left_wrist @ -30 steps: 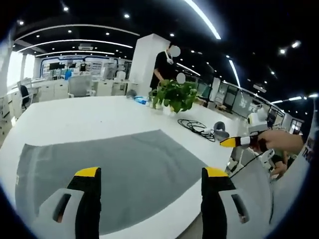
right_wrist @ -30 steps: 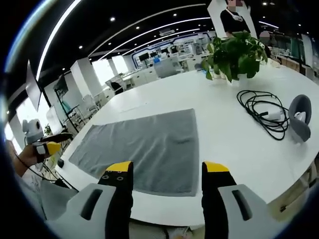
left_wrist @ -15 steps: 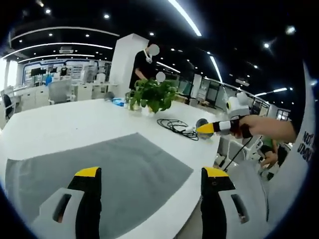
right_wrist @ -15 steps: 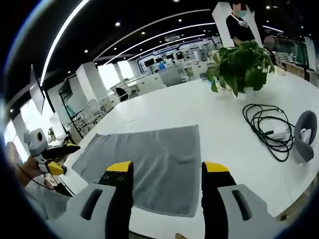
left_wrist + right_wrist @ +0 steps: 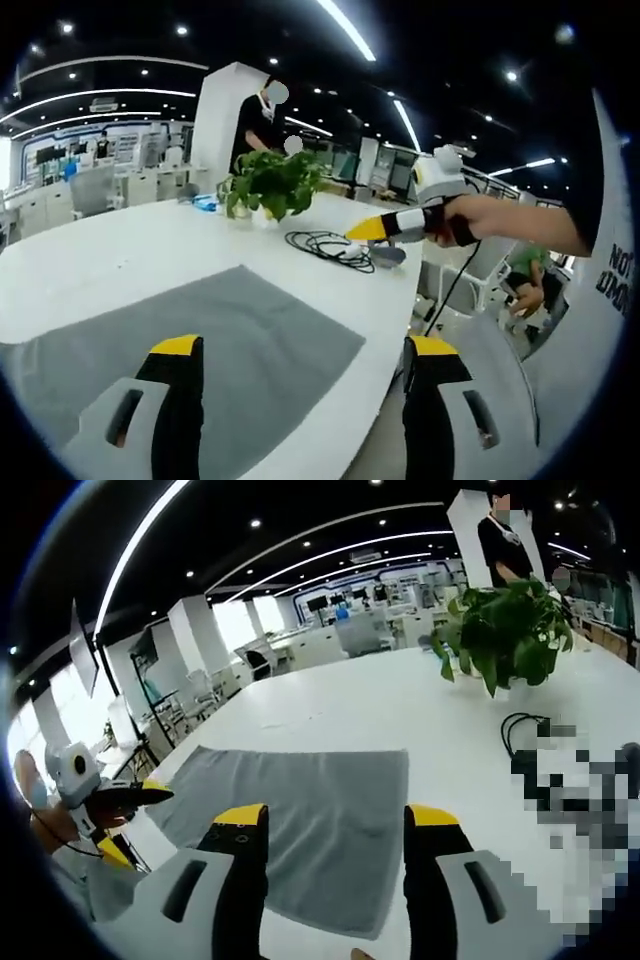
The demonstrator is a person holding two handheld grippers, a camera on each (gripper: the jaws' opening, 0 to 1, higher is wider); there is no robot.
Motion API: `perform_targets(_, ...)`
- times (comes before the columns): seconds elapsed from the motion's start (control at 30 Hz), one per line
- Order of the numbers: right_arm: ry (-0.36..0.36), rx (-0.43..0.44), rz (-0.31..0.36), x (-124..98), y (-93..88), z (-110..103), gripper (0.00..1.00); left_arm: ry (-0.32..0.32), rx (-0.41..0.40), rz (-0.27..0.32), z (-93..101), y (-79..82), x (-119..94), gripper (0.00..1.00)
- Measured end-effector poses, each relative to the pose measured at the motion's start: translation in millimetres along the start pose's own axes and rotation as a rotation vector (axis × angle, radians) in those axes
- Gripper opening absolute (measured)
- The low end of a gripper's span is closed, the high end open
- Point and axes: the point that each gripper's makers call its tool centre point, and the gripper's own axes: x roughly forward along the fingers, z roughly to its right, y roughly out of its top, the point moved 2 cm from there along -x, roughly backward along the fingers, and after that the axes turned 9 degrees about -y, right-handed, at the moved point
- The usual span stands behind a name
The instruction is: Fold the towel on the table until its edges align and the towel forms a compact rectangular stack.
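A grey towel [image 5: 190, 320] lies flat and unfolded on the white table [image 5: 110, 250]; in the right gripper view the same towel [image 5: 300, 805] spreads out just beyond my jaws. My left gripper [image 5: 300, 350] is open above the towel's near edge, holding nothing. My right gripper [image 5: 325, 820] is open too, over the near edge of the towel. In the left gripper view the right gripper [image 5: 385, 226] comes in from the right, held in a hand. The left gripper [image 5: 125, 798] shows at the left of the right gripper view.
A potted green plant [image 5: 265, 182] stands at the far side of the table, also the plant [image 5: 505, 640]. A coiled black cable [image 5: 325, 243] lies beside it. A person in black [image 5: 255, 125] stands behind the plant. Office desks and chairs fill the background.
Both views have shifted: the towel has slid left and lower in the left gripper view. The right gripper appears higher and closer there. The towel lies as before.
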Motion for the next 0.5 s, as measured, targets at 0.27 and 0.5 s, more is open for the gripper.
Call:
perform_targets(0.27, 0.01, -0.036, 0.008, 9, 19.0, 7, 0.53, -0.04, 0.024, -0.023, 2.1, -3.8, 21, 0.84)
perform_targets(0.5, 0.027, -0.067, 0.008, 15, 31.9, 5, 0.53, -0.097, 0.032, -0.05, 10.1, -6.6, 53, 0.83)
